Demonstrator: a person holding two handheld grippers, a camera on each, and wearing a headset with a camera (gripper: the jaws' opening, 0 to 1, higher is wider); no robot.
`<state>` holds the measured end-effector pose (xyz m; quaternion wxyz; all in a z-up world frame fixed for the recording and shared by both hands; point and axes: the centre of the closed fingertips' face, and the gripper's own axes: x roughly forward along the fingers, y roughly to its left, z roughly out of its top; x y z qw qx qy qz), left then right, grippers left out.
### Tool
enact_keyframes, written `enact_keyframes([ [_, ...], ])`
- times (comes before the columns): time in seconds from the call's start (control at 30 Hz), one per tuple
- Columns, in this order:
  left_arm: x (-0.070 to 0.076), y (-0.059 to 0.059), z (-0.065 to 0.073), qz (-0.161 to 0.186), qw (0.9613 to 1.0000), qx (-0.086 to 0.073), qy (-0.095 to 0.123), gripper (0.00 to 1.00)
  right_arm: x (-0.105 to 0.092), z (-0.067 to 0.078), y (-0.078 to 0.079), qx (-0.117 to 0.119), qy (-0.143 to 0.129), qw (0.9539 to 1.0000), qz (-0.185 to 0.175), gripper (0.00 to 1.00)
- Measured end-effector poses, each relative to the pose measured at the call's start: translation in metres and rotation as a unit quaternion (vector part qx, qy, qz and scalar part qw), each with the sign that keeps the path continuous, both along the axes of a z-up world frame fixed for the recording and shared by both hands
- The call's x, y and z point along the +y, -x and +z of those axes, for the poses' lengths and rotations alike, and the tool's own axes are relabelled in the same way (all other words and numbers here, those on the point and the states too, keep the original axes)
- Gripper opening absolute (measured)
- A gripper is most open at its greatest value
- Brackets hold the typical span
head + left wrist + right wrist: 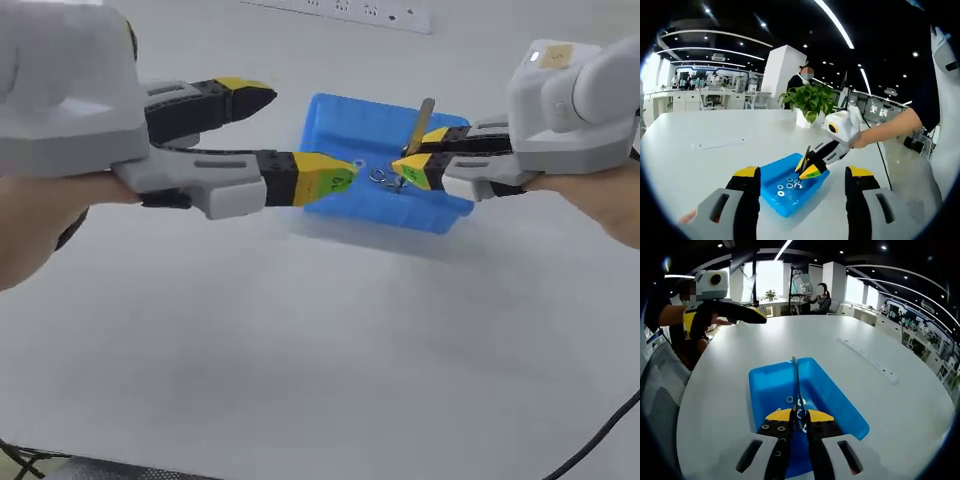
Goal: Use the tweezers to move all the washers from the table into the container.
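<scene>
The right gripper [799, 416] is clamped shut on the tweezers [795, 385] over the blue container [771, 390], where several washers [790, 399] lie. The left gripper [803, 172] hangs beside the container, its jaws wide apart and holding nothing.

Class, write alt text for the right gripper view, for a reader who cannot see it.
The right tool grips thin tweezers that reach out over a blue container on a white table. Small washers lie in the container.
</scene>
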<state>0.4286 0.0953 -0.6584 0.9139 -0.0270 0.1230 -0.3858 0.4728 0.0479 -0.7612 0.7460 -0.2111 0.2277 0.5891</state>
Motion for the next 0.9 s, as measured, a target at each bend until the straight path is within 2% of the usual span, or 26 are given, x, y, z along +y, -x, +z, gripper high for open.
enact_keyframes([
  [0.07,-0.002,-0.014,0.0,-0.007,0.9995,-0.015,-0.028,0.72,0.001,0.003,0.0,-0.003,-0.001,1.0,0.0,0.11],
  [0.1,-0.003,-0.021,-0.002,-0.015,0.9991,-0.015,-0.037,0.71,0.001,0.005,0.0,-0.004,-0.002,1.0,0.0,0.11],
  [0.17,-0.009,-0.028,-0.002,-0.032,0.9989,-0.01,-0.031,0.66,0.002,0.008,-0.001,-0.007,-0.005,1.0,0.0,0.11],
  [0.2,-0.013,-0.03,-0.004,-0.041,0.9987,-0.007,-0.031,0.65,0.002,0.009,-0.002,-0.008,-0.006,1.0,0.0,0.11],
  [0.3,-0.027,-0.033,-0.015,-0.078,0.9953,-0.004,-0.058,0.62,0.003,0.011,-0.003,-0.009,-0.009,0.9999,-0.002,0.11],
  [0.33,-0.032,-0.035,-0.02,-0.088,0.994,0.002,-0.065,0.6,0.003,0.01,-0.004,-0.008,-0.007,0.9999,-0.003,0.11],
  [0.37,-0.036,-0.036,-0.021,-0.094,0.9934,0.002,-0.066,0.58,0.003,0.01,-0.004,-0.008,-0.006,1.0,-0.002,0.11],
  [0.43,-0.045,-0.041,-0.022,-0.099,0.9926,-0.01,-0.069,0.53,0.004,0.009,-0.003,-0.008,-0.004,1.0,0.0,0.11],
  [0.47,-0.048,-0.046,-0.022,-0.1,0.9908,-0.029,-0.086,0.49,0.004,0.008,-0.002,-0.009,-0.001,1.0,0.003,0.11],
  [0.53,-0.055,-0.048,-0.025,-0.111,0.9892,-0.027,-0.091,0.44,0.005,0.008,0.0,-0.011,0.002,0.9999,0.008,0.11],
  [0.57,-0.061,-0.047,-0.027,-0.129,0.9869,-0.02,-0.094,0.43,0.006,0.008,0.001,-0.014,0.004,0.9998,0.011,0.11],
  [0.67,-0.071,-0.045,-0.03,-0.162,0.9806,-0.019,-0.108,0.39,0.007,0.01,0.004,-0.017,0.006,0.9997,0.019,0.11],
  [0.7,-0.071,-0.046,-0.032,-0.166,0.9795,-0.017,-0.112,0.36,0.007,0.01,0.005,-0.018,0.007,0.9996,0.022,0.11],
  [0.73,-0.072,-0.045,-0.035,-0.181,0.9763,-0.011,-0.118,0.34,0.008,0.011,0.006,-0.02,0.007,0.9995,0.025,0.11],
  [0.8,-0.073,-0.042,-0.038,-0.195,0.9726,-0.006,-0.127,0.26,0.009,0.012,0.009,-0.023,0.01,0.9991,0.033,0.11],
  [0.9,-0.077,-0.037,-0.039,-0.203,0.9703,-0.001,-0.131,0.24,0.01,0.014,0.013,-0.03,0.016,0.9984,0.046,0.11],
])
